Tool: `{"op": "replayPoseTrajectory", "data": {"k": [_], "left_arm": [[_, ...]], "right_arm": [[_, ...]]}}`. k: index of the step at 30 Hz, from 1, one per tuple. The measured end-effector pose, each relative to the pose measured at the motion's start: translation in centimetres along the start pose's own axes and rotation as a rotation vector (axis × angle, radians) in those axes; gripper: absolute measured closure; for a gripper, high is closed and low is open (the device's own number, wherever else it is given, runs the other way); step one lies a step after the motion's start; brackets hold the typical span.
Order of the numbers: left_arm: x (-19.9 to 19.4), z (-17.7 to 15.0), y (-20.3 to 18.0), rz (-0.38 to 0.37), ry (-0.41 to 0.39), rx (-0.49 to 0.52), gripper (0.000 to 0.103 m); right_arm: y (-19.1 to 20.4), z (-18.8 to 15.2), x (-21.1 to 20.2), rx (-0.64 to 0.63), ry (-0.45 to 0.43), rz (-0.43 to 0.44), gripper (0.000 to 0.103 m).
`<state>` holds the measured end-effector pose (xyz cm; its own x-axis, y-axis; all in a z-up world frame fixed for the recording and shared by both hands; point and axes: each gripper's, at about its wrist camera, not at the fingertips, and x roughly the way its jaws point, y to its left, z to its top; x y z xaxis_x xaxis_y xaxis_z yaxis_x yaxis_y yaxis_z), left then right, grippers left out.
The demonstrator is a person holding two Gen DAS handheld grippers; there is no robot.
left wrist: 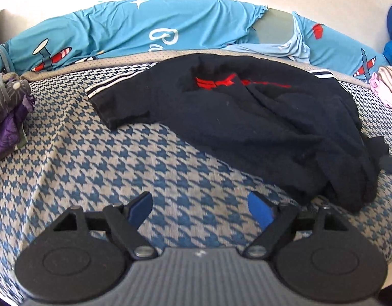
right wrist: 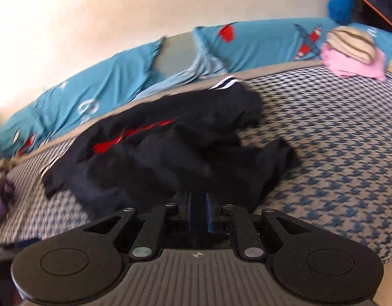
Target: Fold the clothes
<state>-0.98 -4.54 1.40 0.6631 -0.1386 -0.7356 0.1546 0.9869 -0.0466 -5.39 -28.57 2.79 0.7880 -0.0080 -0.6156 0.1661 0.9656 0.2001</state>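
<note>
On the bed, w/ its blue-and-beige check cover, the black shirt lay crumpled near the far edge, one sleeve w/ white stripes spread toward the left, red print partly hidden in the folds. The left gripper hovered above bare cover, its fingers wide apart, holding nothing, near the shirt's hem but not touching. The right gripper had its fingers almost together at the shirt's near edge; dark cloth seemed pinched between them, but I could not tell this for sure.

Risk, as I judge it: the shirt was bunched in several layers, so a pull by one gripper could drag the whole heap instead of opening it flat, & the pinch might catch two layers. The far edge was near the blue pillows, so cloth could slide against them.

Left view showed the purple clothes at the left side & the sleeve sharp. Right view, blurred, showed the pink-and-striped pile more fully & the closed fingers on the hem, mostly out of the left view.
</note>
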Motion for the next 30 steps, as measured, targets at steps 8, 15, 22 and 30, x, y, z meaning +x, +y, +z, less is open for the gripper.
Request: {"op": "replayPoseTrajectory", "data": {"k": [8,15,22,30], "left_arm": [[0.5,0.0,0.5,0.004,0.016,-0.028,0.016],[0.9,-0.1,1.2,0.013,0.027,-0.064,0.013],[1.0,0.1,2.8,0.052,0.012,-0.108,0.012],[1.2,-0.1,4.3,0.061,0.024,-0.142,0.012]], "right_arm": [[3.3,-2.7,1.3,-0.145,0.044,0.047,0.075],[5.4,-3.7,1.8,-0.204,0.011,0.017,0.068],[8.6,-4.8,2.0,-0.354,-0.015,0.100,0.069],[11.0,-5.8,4.9,-0.457,-0.041,-0.011,0.081]]}}
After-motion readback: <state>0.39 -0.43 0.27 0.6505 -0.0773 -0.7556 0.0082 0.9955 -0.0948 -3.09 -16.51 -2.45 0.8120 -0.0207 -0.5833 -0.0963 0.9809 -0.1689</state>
